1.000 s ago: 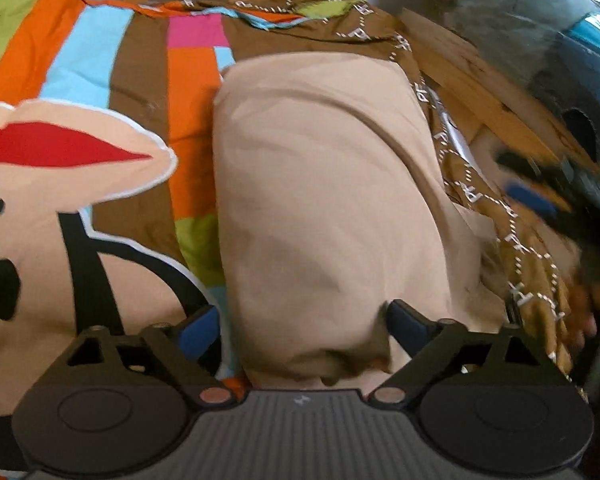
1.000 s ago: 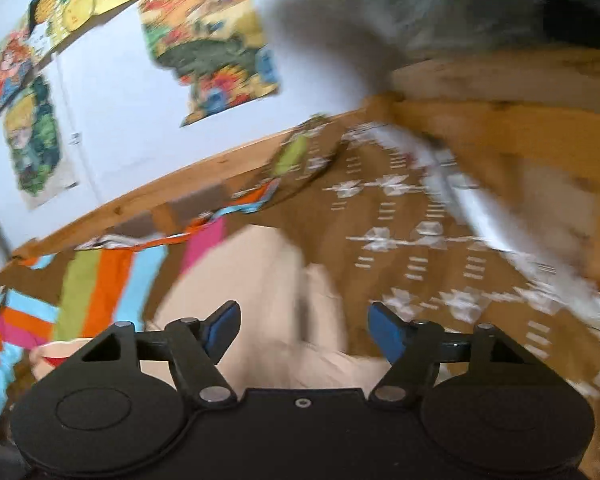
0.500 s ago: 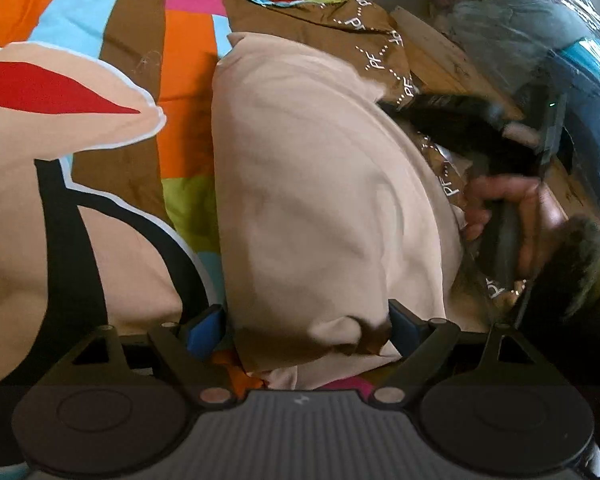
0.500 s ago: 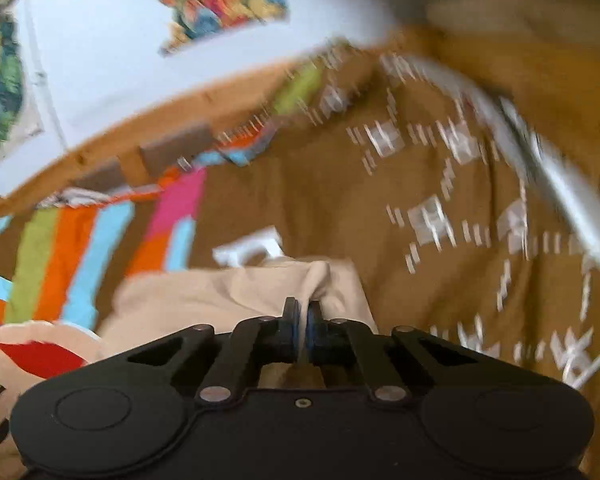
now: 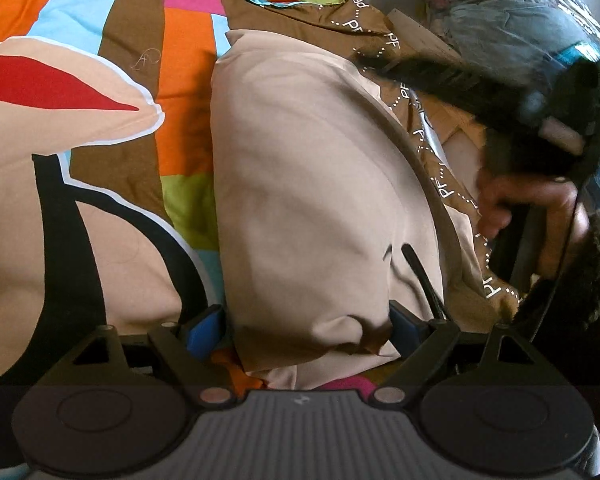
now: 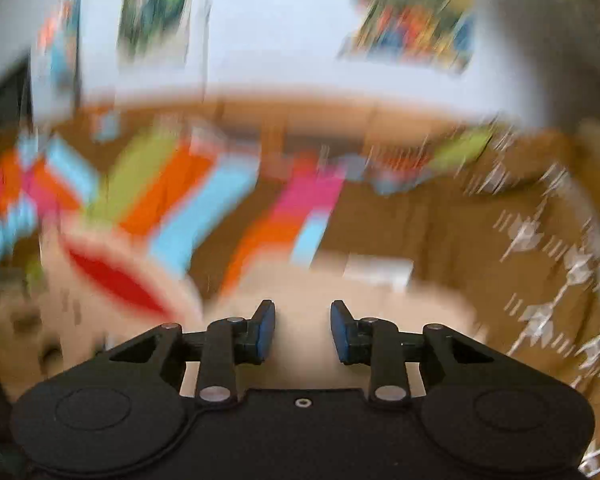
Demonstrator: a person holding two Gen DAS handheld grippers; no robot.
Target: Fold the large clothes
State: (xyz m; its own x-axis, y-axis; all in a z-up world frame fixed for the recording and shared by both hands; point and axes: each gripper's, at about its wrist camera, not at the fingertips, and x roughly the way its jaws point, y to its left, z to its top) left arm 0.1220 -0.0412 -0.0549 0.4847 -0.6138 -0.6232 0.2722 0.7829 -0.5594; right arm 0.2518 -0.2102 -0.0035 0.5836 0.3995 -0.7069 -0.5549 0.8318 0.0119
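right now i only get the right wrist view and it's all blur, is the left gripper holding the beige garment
Observer: No. The left gripper is open, its fingers either side of the beige garment's near end.
Operator: garment folded or spread
Observer: Folded into a long bundle on the striped bedspread.
Operator: where's the right hand
Observer: The right hand is beside the garment's right edge, over the brown patterned cloth.

Folded garment [image 5: 316,184] on bedspread [image 5: 132,32], btwn left hand-held gripper [image 5: 306,322] fingers.
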